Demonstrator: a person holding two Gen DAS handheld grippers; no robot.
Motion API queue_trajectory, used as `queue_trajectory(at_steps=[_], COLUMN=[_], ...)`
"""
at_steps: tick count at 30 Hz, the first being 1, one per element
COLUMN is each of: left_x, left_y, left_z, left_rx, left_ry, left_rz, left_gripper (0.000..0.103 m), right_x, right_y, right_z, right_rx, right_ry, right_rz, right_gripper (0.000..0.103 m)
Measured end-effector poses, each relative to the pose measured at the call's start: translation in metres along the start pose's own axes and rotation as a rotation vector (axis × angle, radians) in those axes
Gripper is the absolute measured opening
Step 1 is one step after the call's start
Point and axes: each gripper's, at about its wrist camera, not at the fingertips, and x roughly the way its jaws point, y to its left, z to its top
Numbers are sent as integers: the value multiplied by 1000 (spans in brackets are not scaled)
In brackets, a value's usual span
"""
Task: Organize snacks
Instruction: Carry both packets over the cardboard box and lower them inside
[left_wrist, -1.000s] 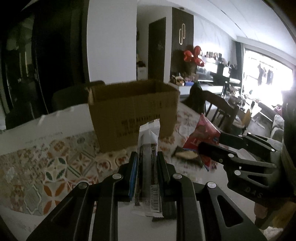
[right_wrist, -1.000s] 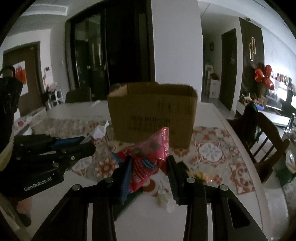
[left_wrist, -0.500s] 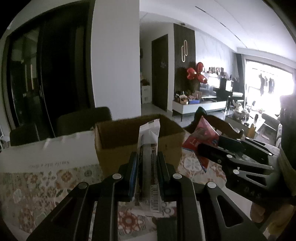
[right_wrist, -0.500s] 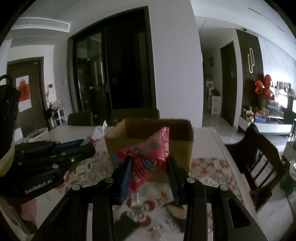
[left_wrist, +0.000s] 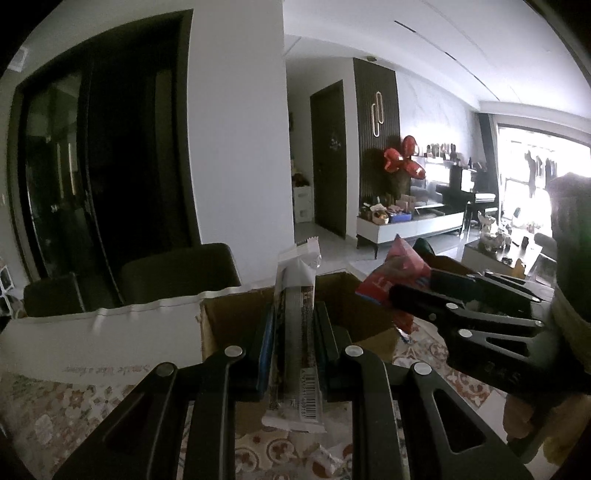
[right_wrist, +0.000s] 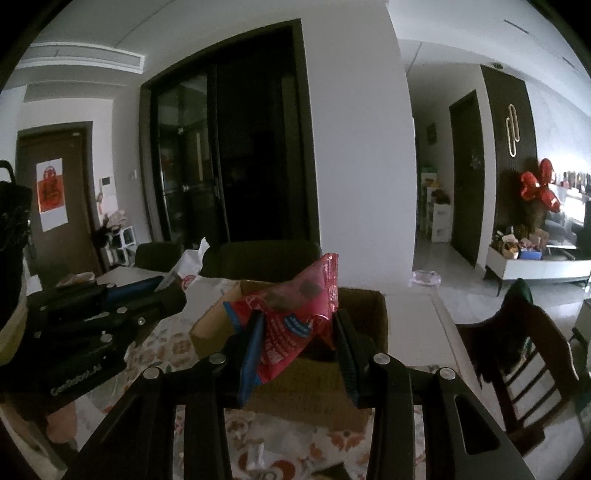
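My left gripper (left_wrist: 293, 321) is shut on a long white and brown snack bar wrapper (left_wrist: 297, 332) and holds it upright over the near wall of the open cardboard box (left_wrist: 229, 325). My right gripper (right_wrist: 297, 325) is shut on a red snack bag (right_wrist: 295, 310) and holds it over the box's (right_wrist: 369, 310) open top. In the left wrist view the right gripper (left_wrist: 402, 295) with the red bag (left_wrist: 399, 273) sits at the right. In the right wrist view the left gripper (right_wrist: 173, 291) sits at the left.
The box stands on a table with a patterned cloth (left_wrist: 55, 413). Small snack packets (left_wrist: 325, 458) lie on the cloth below the left gripper. Dark chairs (left_wrist: 177, 269) stand behind the table, and a wooden chair (right_wrist: 517, 354) stands at its right side.
Both grippers have risen and moved forward with their snacks, from in front of the box to above its near rim. The box's open top now shows.
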Motion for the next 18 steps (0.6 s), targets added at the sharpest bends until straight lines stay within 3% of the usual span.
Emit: queue_trajectory(at_steps=[14, 16, 17, 18], left_x=[81, 88, 90, 90], left_y=[25, 27, 28, 28], left_z=[7, 5, 5, 5], left_rx=[-55, -55, -50, -42], left_ry=[133, 142, 136, 129], left_rz=[-10, -4, 27, 58], left_gripper=[22, 27, 41, 61], right_x=[73, 83, 86, 88], right_y=[-27, -29, -30, -32], right_z=[10, 9, 8, 6], right_rx=[14, 18, 23, 32], right_ry=[116, 136, 146, 152], right_rz=[2, 1, -4, -4], right_gripper=[38, 38, 38, 39])
